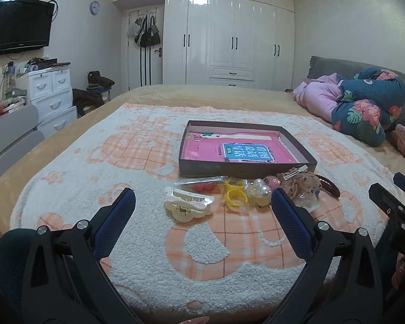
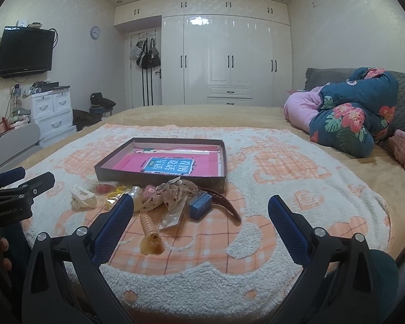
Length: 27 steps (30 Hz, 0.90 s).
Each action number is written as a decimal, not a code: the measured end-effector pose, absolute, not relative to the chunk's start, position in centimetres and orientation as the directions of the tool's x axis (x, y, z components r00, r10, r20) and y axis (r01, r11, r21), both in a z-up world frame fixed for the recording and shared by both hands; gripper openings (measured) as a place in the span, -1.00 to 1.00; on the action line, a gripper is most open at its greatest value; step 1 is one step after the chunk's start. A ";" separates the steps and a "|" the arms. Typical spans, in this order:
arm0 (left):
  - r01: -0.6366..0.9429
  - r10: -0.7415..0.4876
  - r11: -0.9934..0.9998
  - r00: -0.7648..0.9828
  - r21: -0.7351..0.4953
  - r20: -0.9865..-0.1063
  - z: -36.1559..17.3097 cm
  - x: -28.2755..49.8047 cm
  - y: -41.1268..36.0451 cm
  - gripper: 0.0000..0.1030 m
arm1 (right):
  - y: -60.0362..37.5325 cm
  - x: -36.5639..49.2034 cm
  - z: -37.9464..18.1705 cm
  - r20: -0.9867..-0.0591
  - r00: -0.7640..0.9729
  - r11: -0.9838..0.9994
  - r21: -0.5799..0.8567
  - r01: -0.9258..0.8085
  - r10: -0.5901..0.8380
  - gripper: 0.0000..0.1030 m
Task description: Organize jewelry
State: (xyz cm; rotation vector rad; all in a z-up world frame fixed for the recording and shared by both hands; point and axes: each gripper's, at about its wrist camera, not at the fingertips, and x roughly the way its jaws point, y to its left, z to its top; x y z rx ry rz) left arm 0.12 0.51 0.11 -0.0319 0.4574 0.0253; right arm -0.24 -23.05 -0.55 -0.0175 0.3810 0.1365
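A shallow dark box (image 1: 245, 166) (image 2: 159, 176) with a pink book inside lies on the bed's towel. Just in front of it is a heap of hair accessories: a cream claw clip (image 1: 187, 206) (image 2: 83, 198), yellow rings (image 1: 235, 195), a pearl piece (image 1: 260, 193), a spotted bow clip (image 1: 301, 182) (image 2: 175, 193), a brown curved clip (image 1: 328, 185) (image 2: 224, 203), a small blue box (image 2: 199, 206) and an amber spiral clip (image 2: 149, 232). My left gripper (image 1: 203, 202) is open, short of the heap. My right gripper (image 2: 201, 210) is open, near the blue box.
The white and orange towel (image 1: 175, 256) covers a tan bedspread. Folded quilts (image 2: 345, 113) lie at the right by a grey headboard. White drawers (image 1: 51, 94), a wall television (image 1: 20, 25) and wardrobes (image 1: 229, 40) stand beyond. A person's fingers (image 2: 4, 253) hold the left tool.
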 end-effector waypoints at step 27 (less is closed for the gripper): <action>-0.092 0.070 0.996 0.804 -0.007 -0.590 -2.8 5.7 3.3 0.79 | -19.4 8.9 -2.0 -0.523 0.816 0.947 -0.051 -0.316 0.245 0.88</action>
